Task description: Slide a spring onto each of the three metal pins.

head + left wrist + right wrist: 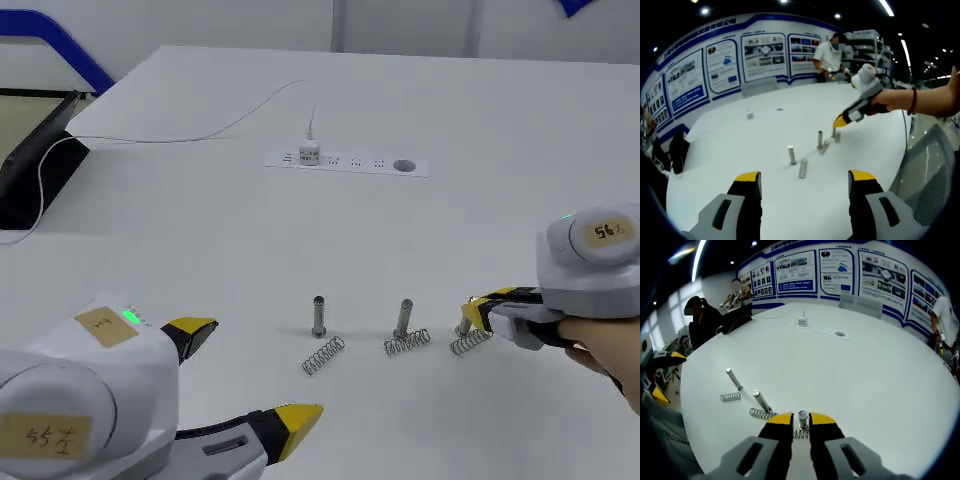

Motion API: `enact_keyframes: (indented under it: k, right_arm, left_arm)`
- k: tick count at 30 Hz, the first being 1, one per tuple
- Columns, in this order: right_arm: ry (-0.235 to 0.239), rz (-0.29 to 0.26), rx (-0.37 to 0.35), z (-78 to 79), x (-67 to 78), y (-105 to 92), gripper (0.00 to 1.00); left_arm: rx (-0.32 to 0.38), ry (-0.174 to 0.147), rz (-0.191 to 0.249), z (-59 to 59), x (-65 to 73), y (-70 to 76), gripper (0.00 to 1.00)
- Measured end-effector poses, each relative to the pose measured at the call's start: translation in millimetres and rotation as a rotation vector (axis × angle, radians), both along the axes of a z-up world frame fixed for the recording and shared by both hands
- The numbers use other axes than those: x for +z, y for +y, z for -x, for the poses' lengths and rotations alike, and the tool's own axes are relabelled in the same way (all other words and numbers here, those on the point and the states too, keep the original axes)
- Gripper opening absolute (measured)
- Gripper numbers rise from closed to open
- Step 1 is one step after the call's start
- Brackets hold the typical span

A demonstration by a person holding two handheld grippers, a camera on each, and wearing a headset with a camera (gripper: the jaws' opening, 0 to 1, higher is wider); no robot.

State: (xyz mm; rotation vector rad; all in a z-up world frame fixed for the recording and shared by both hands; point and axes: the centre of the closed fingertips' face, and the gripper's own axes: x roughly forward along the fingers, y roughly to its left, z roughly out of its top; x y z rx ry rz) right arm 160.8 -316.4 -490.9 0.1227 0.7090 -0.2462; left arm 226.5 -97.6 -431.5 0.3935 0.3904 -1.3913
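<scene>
Three springs (407, 343) lie on their sides in a row toward the near edge of the bench (450, 100), each at the foot of an upright pin (404, 318). They look light, springy and apt to roll or squash, so I'd pinch one gently by its end coils. The right hand-held gripper (478, 308) has its jaws drawn close about the end pin (803, 417); whether they clamp it, I cannot tell. The left hand-held gripper (248, 372) hovers open. Their stickers read "56" and "55".
</scene>
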Motion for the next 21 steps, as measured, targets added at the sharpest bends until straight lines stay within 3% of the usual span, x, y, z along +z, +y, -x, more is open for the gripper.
enact_keyframes:
  k: [11,14,21]
  right_arm:
    - [-0.055,0.016,0.03,4.3,17.4,6.0,0.24]
    - [-0.088,0.032,0.038,4.6,25.2,8.7,0.26]
    - [-0.166,0.009,0.053,5.2,39.2,18.6,0.34]
  left_arm:
    - [-0.038,-0.012,-0.031,-1.2,-8.9,-9.1,0.65]
    - [-0.052,-0.013,-0.036,-0.8,-12.5,-13.6,0.63]
    - [-0.08,-0.014,-0.063,-0.6,-22.6,-22.2,0.61]
